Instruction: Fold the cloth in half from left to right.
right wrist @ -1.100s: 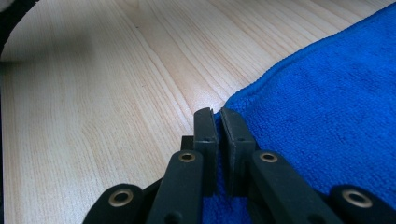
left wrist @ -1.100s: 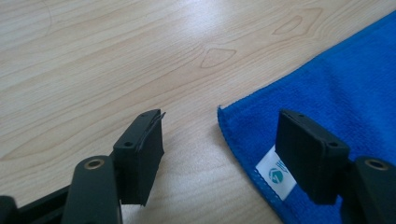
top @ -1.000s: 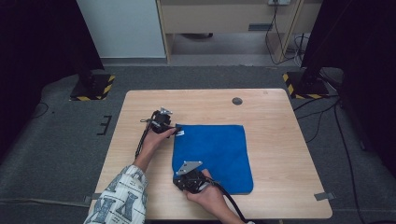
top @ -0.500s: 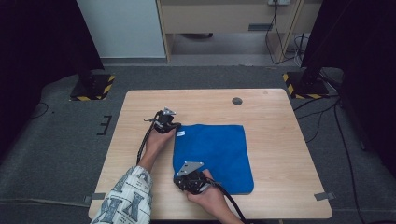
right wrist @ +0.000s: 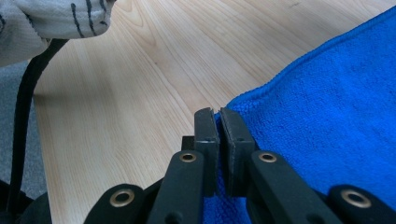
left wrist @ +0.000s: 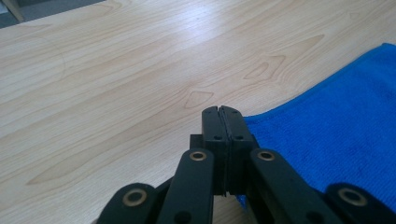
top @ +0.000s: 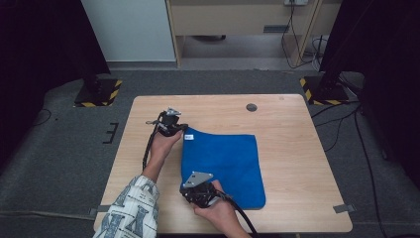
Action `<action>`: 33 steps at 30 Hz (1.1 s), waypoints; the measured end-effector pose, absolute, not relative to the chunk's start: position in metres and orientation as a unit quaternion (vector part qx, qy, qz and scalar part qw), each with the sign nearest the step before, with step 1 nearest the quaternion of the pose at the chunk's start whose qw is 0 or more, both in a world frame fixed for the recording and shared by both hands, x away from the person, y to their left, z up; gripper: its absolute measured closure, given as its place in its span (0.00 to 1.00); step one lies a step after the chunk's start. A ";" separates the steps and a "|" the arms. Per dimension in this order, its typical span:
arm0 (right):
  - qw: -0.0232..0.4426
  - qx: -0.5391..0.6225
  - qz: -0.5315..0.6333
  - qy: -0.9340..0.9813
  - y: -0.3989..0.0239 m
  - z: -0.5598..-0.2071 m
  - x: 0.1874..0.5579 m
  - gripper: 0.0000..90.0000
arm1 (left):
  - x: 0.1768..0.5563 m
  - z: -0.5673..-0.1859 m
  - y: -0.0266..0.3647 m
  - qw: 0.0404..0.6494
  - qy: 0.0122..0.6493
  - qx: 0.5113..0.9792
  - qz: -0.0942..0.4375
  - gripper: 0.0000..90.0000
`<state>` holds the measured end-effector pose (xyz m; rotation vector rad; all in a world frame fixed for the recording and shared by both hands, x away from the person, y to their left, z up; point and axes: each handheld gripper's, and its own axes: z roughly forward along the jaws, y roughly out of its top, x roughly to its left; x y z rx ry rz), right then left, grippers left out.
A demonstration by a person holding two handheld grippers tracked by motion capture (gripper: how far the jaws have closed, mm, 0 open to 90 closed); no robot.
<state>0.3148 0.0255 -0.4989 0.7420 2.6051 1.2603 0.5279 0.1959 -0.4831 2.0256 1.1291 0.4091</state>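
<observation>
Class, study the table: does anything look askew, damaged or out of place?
Only the blue cloth: its left edge is pulled inward where the left gripper and right gripper pinch its two corners, so it no longer lies square. No damage or spill shows.

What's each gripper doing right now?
Left gripper: closed on a corner of the blue cloth.
Right gripper: closed on another corner of the cloth.

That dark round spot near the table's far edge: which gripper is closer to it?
Left. The left gripper, pinching the blue cloth's far corner, sits nearer the dark round spot; the right gripper grips the near corner.
</observation>
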 end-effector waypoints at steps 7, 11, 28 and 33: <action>0.077 0.243 0.429 0.867 0.038 -0.498 0.311 0.96 | 0.526 -0.475 0.207 0.380 0.442 0.795 0.168 1.00; 0.074 0.239 0.437 0.864 0.046 -0.499 0.311 0.96 | 0.526 -0.472 0.217 0.375 0.443 0.796 0.171 1.00; 0.064 0.243 0.478 0.842 0.063 -0.495 0.315 0.96 | 0.523 -0.463 0.234 0.378 0.460 0.786 0.165 1.00; 0.066 0.260 0.486 0.832 0.035 -0.495 0.313 0.96 | 0.527 -0.463 0.193 0.379 0.446 0.795 0.160 1.00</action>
